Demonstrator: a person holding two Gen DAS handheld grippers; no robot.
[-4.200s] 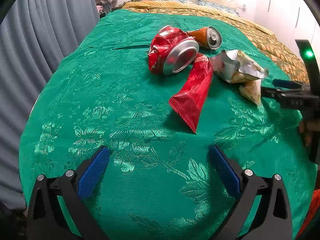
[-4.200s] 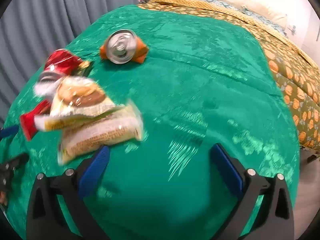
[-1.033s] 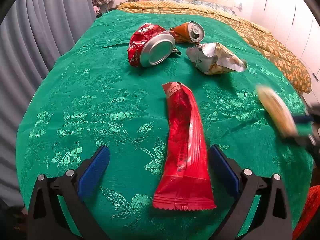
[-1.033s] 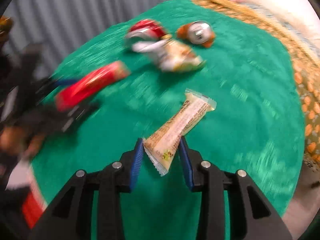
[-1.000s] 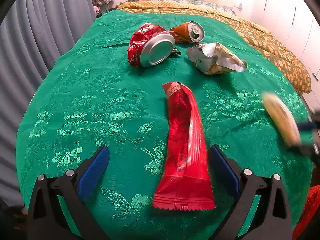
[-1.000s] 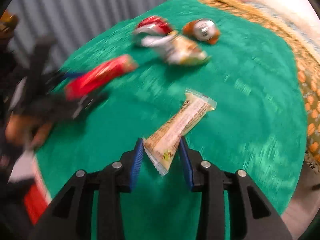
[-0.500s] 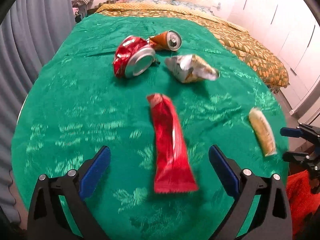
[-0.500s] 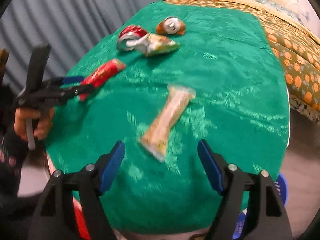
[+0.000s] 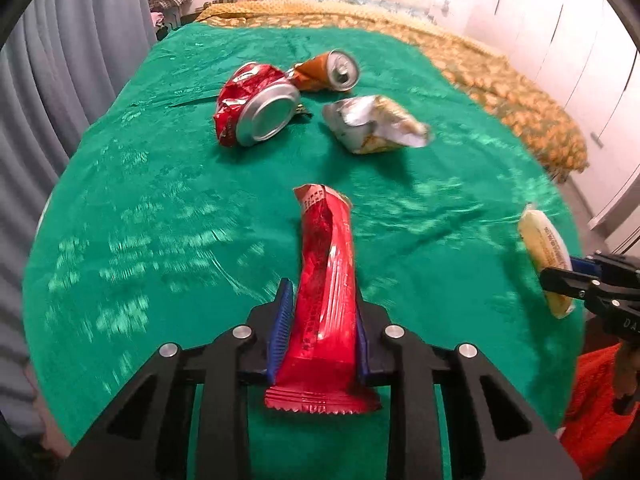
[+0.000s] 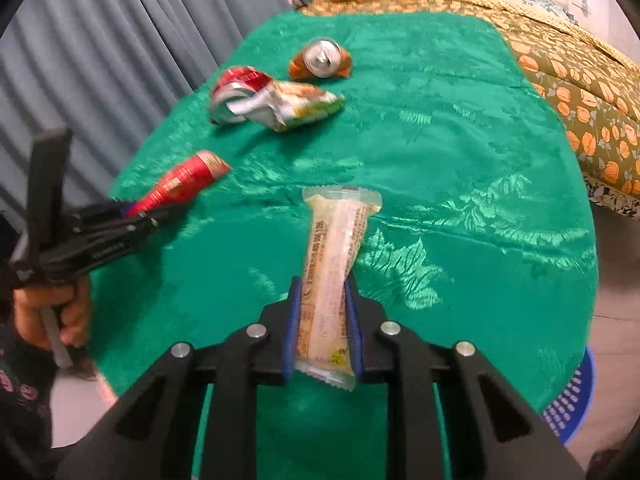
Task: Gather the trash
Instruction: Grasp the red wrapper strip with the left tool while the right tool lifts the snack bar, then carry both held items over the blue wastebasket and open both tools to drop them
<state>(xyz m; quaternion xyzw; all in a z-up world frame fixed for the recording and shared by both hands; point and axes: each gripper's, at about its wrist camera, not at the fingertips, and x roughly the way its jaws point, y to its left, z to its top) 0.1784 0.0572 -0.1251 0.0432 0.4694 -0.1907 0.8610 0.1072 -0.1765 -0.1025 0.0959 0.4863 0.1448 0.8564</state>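
A long red snack wrapper (image 9: 326, 248) lies lengthwise on the green cloth (image 9: 160, 200). My left gripper (image 9: 322, 296) is closing on its near half, and both blue pads press its sides. A beige snack-bar wrapper (image 10: 336, 232) points away from my right gripper (image 10: 322, 284), whose jaws are closing on the wrapper's near end with both pads on it. In each view the other gripper shows at the edge: the right gripper (image 9: 560, 276) on the beige wrapper (image 9: 542, 236), the left gripper (image 10: 136, 212) on the red wrapper (image 10: 184, 180).
Farther back on the cloth lie a crushed red can (image 9: 252, 108), a crushed orange can (image 9: 328, 74) and a crumpled silver snack bag (image 9: 372, 126). A blue basket (image 10: 572, 408) stands on the floor at the right. Grey curtains (image 10: 120, 40) hang at the left.
Half a second ago both grippers stood open with the wrappers loose on the cloth. Now each has closed on its wrapper. The right had let go of the beige wrapper just before.
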